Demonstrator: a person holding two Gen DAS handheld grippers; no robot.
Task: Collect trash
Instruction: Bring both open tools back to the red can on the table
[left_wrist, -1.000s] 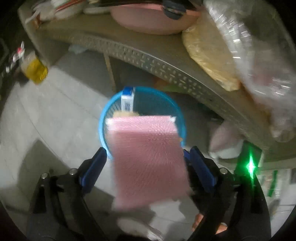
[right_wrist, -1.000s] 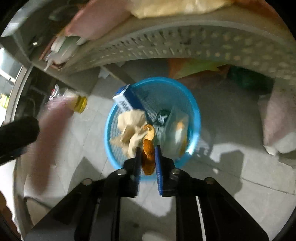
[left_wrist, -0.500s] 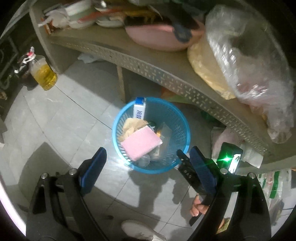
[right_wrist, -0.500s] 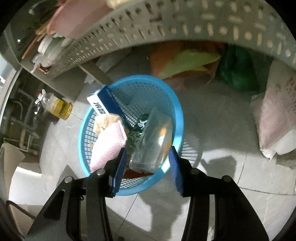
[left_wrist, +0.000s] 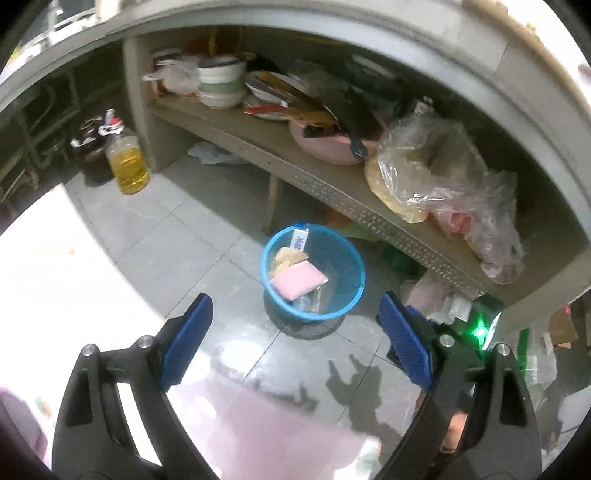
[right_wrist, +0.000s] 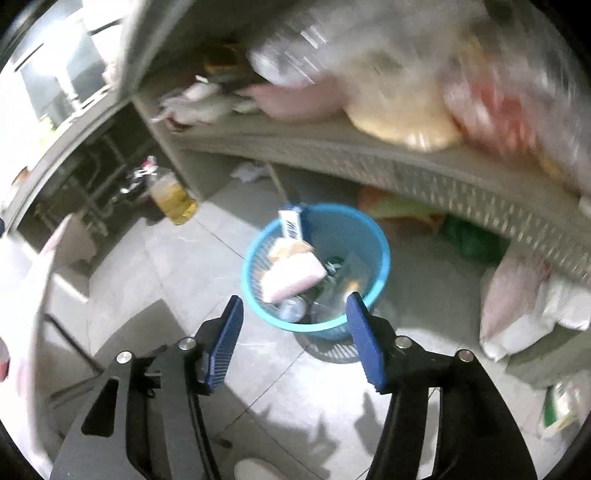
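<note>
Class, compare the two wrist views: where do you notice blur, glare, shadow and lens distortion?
Left wrist view: sharp on the blue basket; white glare washes out the floor at left; the shelf edge bows from the fisheye lens. Right wrist view: motion blur smears the plastic bags on the shelf; gripper shadows fall on the tiles below.

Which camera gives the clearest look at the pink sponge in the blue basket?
The left wrist view: the pink sponge lies sharp and whole atop the trash in the blue basket. The right wrist view shows the sponge larger but smeared by motion blur.
</note>
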